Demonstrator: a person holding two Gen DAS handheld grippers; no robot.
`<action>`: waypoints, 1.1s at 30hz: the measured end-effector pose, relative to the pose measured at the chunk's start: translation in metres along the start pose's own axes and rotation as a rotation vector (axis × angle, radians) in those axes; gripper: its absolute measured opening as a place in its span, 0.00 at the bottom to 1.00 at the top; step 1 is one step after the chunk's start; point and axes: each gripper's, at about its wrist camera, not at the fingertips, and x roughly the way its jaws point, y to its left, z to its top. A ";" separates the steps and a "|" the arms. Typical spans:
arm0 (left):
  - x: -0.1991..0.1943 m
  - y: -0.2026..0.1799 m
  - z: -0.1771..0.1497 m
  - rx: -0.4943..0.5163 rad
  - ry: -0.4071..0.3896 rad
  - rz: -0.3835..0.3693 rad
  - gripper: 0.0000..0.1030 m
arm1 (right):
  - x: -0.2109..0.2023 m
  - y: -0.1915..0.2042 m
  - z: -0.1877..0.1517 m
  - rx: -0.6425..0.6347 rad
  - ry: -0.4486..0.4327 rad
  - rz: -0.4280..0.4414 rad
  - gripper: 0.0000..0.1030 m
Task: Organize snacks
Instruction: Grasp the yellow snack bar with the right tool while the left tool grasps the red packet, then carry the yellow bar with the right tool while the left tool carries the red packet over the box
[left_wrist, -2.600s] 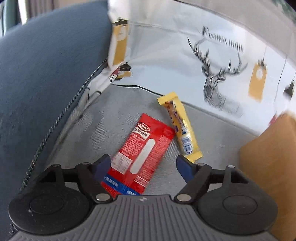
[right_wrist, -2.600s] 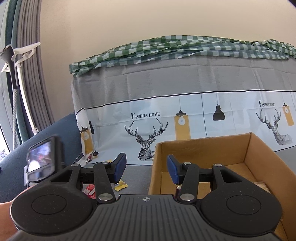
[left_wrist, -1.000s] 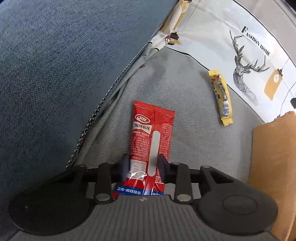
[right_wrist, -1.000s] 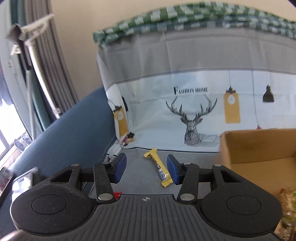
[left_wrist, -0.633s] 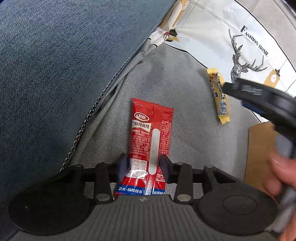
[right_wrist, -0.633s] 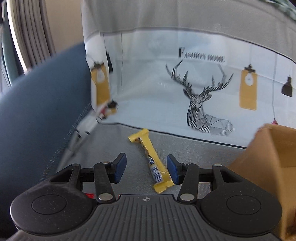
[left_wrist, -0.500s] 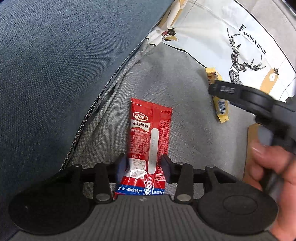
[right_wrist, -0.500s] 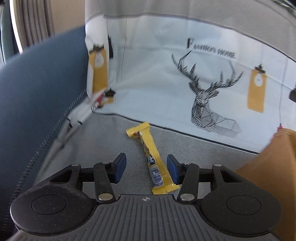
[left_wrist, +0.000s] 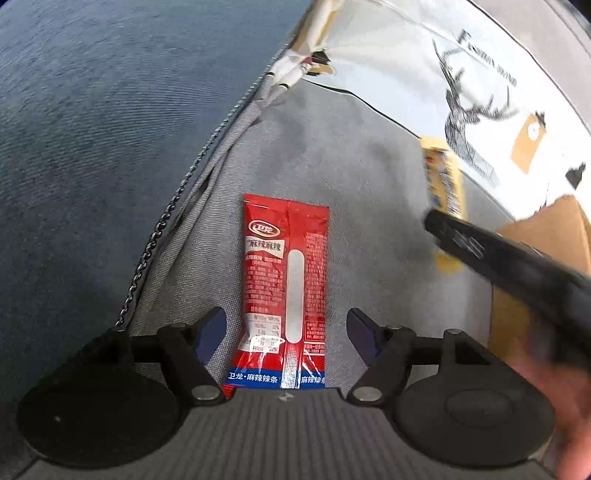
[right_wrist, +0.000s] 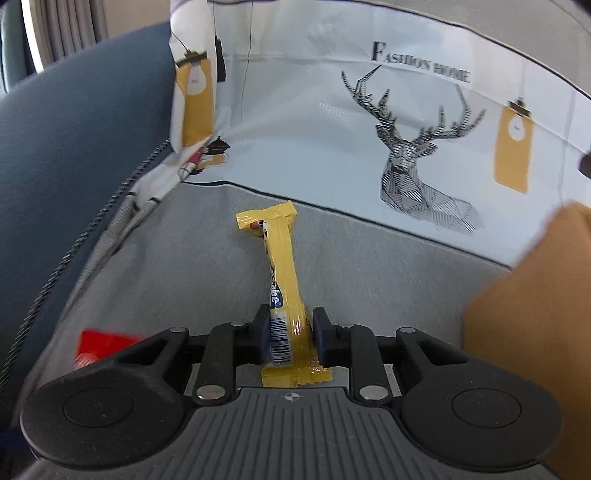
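A red snack packet (left_wrist: 284, 280) lies flat on the grey cloth (left_wrist: 351, 166). My left gripper (left_wrist: 286, 317) straddles its near end; its jaws are opening and stand well clear of both edges. A yellow snack bar (right_wrist: 284, 266) lies lengthwise ahead of my right gripper (right_wrist: 290, 326), whose jaws are closing, with the pads against the bar's near end by the barcode. In the left wrist view the yellow bar (left_wrist: 443, 184) shows blurred behind the black body of the right gripper (left_wrist: 517, 266). A corner of the red packet (right_wrist: 103, 343) appears low left in the right wrist view.
A blue sofa arm (left_wrist: 92, 129) rises along the left. The deer-printed cloth (right_wrist: 406, 147) stands as a back wall. A cardboard box (right_wrist: 535, 295) sits close on the right, also the box (left_wrist: 546, 236) behind the right gripper. A hand (left_wrist: 569, 406) holds that gripper.
My left jaws have let go of the red packet and spread apart. The right gripper has come down over the yellow bar and its jaws have narrowed onto it.
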 end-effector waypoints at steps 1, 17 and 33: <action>0.001 -0.002 -0.001 0.021 -0.003 0.010 0.74 | -0.012 0.000 -0.006 0.006 -0.005 -0.004 0.24; -0.017 0.000 -0.021 0.140 -0.082 0.046 0.40 | -0.176 0.013 -0.128 0.044 -0.028 0.178 0.24; -0.040 0.008 -0.074 0.139 0.042 0.047 0.42 | -0.160 0.012 -0.193 0.019 0.059 0.279 0.32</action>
